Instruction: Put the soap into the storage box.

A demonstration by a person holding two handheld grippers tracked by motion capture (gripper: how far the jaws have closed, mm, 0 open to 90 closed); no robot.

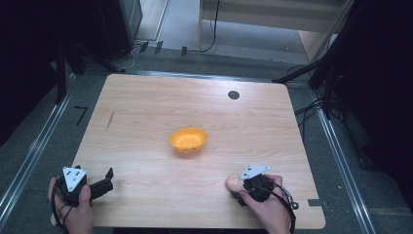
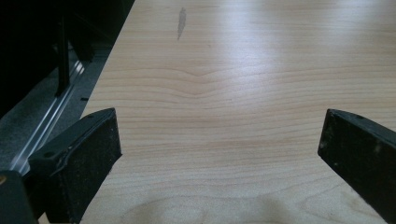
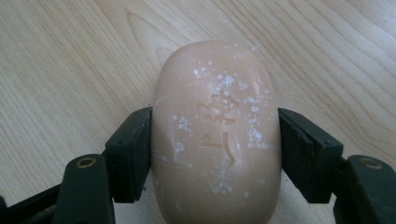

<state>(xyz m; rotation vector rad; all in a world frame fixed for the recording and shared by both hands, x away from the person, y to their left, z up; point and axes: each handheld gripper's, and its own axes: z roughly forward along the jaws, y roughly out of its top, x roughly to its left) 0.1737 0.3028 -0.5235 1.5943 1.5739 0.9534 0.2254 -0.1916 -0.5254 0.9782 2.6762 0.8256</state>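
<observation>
Closest to the person, the right gripper [image 3: 215, 140] has its 2 black fingers [image 3: 130, 154] pressed on the sides of a peach soap bar [image 3: 215, 135]. The soap is held tight and sits low over the worktop [image 1: 146, 122], near the front edge on the right side. I cannot tell if the soap rests on the wood or is lifted a little bit. In the high view the soap [image 1: 233, 183] peeks out just left of the right hand [image 1: 265, 204].

The left gripper [image 1: 104, 181] is at the front left corner. Its fingers [image 2: 88, 154] are spread wide with nothing between them, just bare wood.

Farther back, in the middle of the worktop, sits an orange bowl [image 1: 188, 140]. It is well apart from both grippers. It looks empty, though its inside is small in the picture. Past it, near the far edge, is a small dark round spot [image 1: 234, 95].

The grab looks done. My guess is that the soap goes into the bowl, so the carry and the drop are left to do.

The soap has a mark pressed into its top, with white specks around it. It is too worn to read, and there is no other writing
</observation>
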